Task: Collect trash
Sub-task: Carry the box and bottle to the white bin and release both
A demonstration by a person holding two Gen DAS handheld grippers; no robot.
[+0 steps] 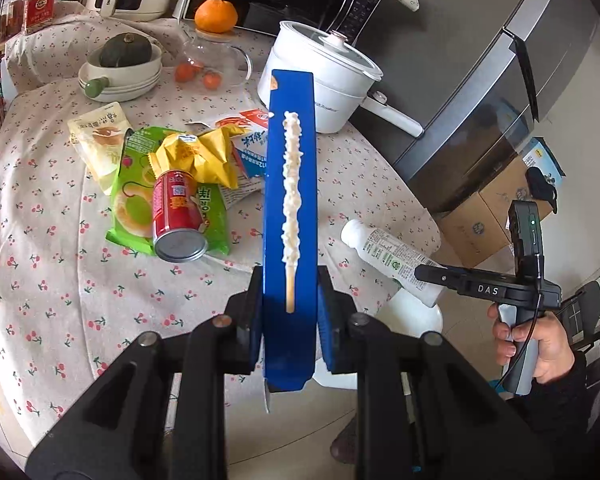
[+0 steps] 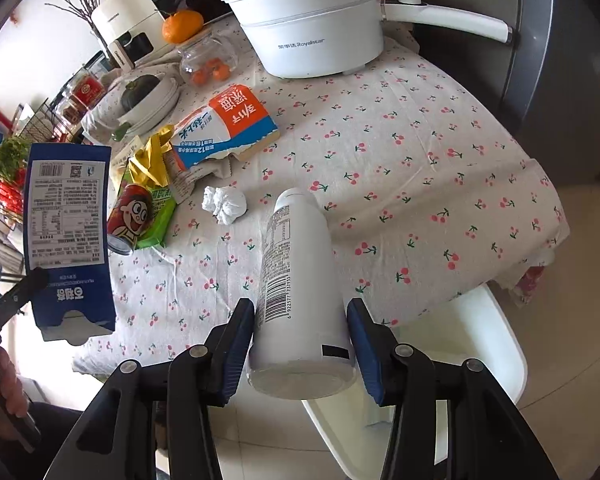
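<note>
Two grippers hold trash above the near edge of the table (image 2: 440,128).

Far on the cherry-print cloth stands a white pot (image 2: 312,28). At the left lies a pile of wrappers (image 1: 180,160) with a red can (image 1: 178,216). The left gripper (image 1: 288,312) is clamped on a blue box (image 1: 290,200). The right gripper (image 2: 300,344) presses both pads on a white bottle (image 2: 296,272), over a white bin (image 2: 480,360). A crumpled tissue (image 2: 224,202) lies between.
</note>
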